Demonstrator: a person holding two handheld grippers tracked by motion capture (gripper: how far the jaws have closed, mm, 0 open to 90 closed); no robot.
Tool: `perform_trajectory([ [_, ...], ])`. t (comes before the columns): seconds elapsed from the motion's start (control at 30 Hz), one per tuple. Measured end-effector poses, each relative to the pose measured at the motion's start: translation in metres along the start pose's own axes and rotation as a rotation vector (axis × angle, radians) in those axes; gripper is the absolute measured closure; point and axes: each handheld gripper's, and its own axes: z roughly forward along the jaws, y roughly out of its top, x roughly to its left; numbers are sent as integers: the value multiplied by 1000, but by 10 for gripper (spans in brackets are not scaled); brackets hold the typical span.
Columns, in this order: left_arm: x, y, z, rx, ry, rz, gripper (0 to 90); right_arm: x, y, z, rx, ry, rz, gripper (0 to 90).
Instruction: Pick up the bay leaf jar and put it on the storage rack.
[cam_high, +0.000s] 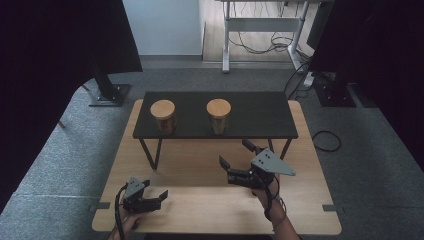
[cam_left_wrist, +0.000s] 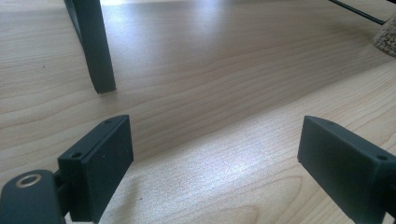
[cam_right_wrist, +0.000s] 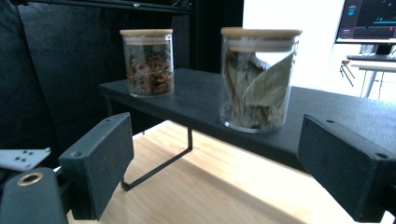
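Two glass jars with wooden lids stand on a low black shelf (cam_high: 250, 115) on the wooden table (cam_high: 310, 200). The left jar (cam_high: 163, 116) (cam_right_wrist: 148, 63) holds brown dried pieces; the right jar (cam_high: 219, 115) (cam_right_wrist: 259, 79) holds green bay leaves. My right gripper (cam_high: 236, 153) (cam_right_wrist: 215, 154) is open just in front of the shelf, pointed at the leaf jar and apart from it, holding nothing. My left gripper (cam_high: 155, 188) (cam_left_wrist: 215, 140) is open low over the table near the front left edge, with bare wood between its jaws.
A black shelf leg (cam_left_wrist: 95, 46) stands on the table ahead of my left gripper. Thin wire legs (cam_right_wrist: 159, 168) hold up the shelf. Grey carpet, dark stands (cam_high: 107, 90) and a desk frame with cables (cam_high: 265, 30) surround the table. A monitor (cam_right_wrist: 369, 21) is far right.
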Motion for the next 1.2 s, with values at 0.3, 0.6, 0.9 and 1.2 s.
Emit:
perform_trajectory([
  [0.3, 0, 0, 0, 3, 1, 2, 98, 4, -29, -24, 4, -30, 9, 102],
  [0.6, 0, 0, 0, 5, 5, 4, 98, 2, -55, -39, 51, -52, 30, 103],
  [0.9, 0, 0, 0, 5, 5, 5, 97, 2, -77, -41, 106, -55, 49, 104],
  [1.2, 0, 0, 0, 5, 4, 7, 97, 5, -96, -37, 167, -49, 60, 104],
])
